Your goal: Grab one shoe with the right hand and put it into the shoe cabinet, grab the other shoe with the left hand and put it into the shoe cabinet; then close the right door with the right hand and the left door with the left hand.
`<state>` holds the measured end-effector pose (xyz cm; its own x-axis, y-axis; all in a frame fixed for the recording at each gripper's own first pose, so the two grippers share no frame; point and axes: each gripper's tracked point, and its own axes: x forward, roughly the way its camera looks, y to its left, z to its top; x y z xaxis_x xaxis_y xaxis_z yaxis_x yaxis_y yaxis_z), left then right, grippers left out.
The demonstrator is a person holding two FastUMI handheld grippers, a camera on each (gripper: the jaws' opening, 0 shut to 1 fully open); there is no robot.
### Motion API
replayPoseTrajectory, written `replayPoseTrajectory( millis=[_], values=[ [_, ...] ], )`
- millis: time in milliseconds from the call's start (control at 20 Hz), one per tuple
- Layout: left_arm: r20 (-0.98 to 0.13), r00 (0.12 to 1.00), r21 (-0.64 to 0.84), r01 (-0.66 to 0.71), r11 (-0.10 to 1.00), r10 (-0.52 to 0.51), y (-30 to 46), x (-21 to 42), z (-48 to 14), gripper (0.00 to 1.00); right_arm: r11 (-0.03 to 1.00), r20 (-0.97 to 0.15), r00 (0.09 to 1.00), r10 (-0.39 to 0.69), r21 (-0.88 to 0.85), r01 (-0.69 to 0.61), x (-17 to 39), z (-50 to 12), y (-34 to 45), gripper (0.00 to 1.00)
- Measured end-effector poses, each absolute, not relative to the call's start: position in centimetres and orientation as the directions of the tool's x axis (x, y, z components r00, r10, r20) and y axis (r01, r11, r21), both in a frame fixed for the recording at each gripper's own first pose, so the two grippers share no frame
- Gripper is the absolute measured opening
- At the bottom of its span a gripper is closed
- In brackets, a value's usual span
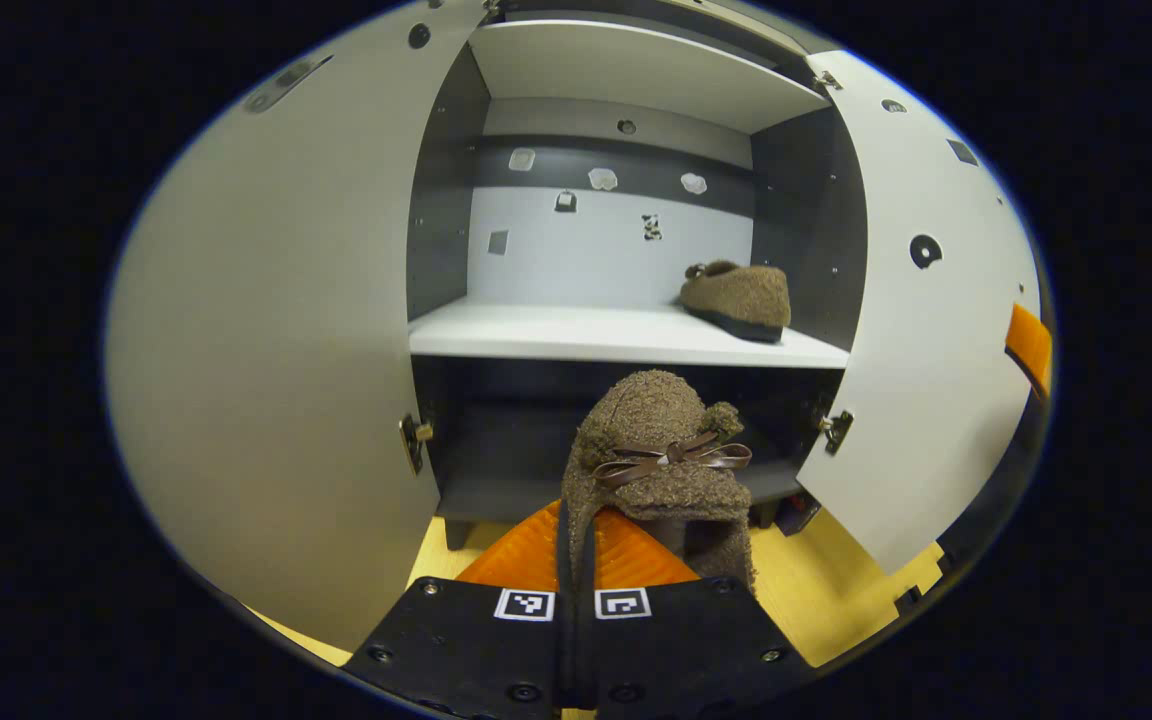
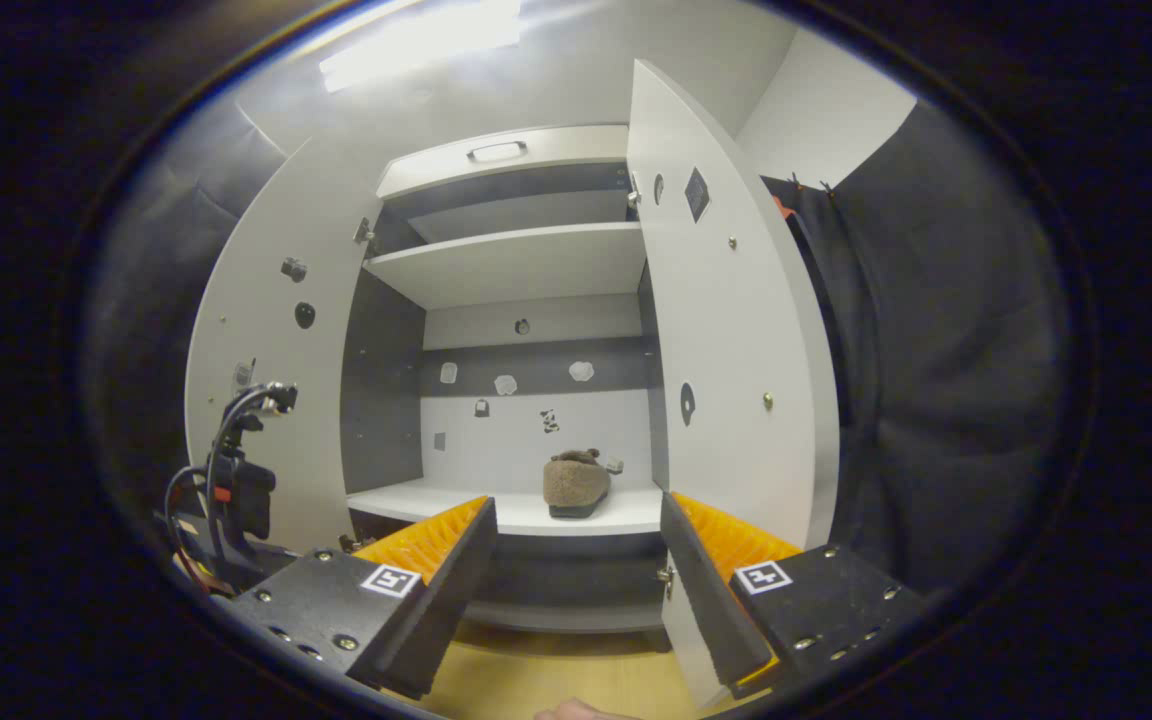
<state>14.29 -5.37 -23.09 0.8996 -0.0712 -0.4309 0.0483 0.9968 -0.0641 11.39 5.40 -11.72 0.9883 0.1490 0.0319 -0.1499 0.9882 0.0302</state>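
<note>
A brown fuzzy shoe with a brown bow [image 1: 658,450] hangs in front of the open shoe cabinet, below its white shelf [image 1: 576,335]. My left gripper [image 1: 576,565] is shut on the shoe's heel rim. The other brown shoe [image 1: 738,298] lies on the right end of that shelf; it is the same shoe [image 2: 576,483] that shows on the shelf [image 2: 436,500] in the right gripper view. My right gripper [image 2: 576,560] is open and holds nothing, back from the cabinet. Both doors stand open: the left door [image 1: 276,330] and the right door [image 1: 921,330].
An upper shelf [image 2: 516,260] and a drawer with a handle [image 2: 496,152] sit above. The left gripper's rig with cables [image 2: 236,480] shows beside the left door [image 2: 266,350]. The right door [image 2: 726,330] is close to my right gripper. The floor [image 2: 536,680] is yellow wood.
</note>
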Motion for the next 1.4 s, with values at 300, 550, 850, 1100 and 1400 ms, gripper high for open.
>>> replayPoseTrajectory(
  millis=[300, 550, 850, 1100, 1400],
  values=[
    [-0.256, 0.966, -0.079, 0.014, 0.997, -0.034, -6.4, 21.1, -13.3, 0.0, 0.983, 0.066, 0.981, 0.182, 0.018, -0.184, 12.0, -10.5, 5.8, 0.98],
    [-0.195, 0.98, -0.13, 0.021, 0.991, -0.046, -7.6, 27.0, -8.2, 0.0, 0.978, 0.083, 0.975, 0.206, 0.003, -0.207, 12.0, -9.9, 6.6, 0.98],
    [-0.137, 0.99, -0.23, 0.004, 0.973, -0.036, -7.8, 35.1, -6.4, 0.01, 0.97, 0.108, 0.966, 0.237, 0.036, -0.242, 12.0, -9.9, 6.7, 0.99],
    [-0.193, 0.981, -0.266, -0.067, 0.962, 0.015, -6.2, 39.3, -10.1, 0.01, 0.972, 0.103, 0.97, 0.221, 0.054, -0.228, 12.4, -10.5, 5.2, 0.98],
    [-0.32, 0.947, -0.259, -0.107, 0.96, 0.019, -6.0, 40.9, -15.4, 0.03, 0.976, 0.072, 0.976, 0.208, 0.058, -0.212, 12.8, -12.2, 4.5, 0.99]
  ],
)
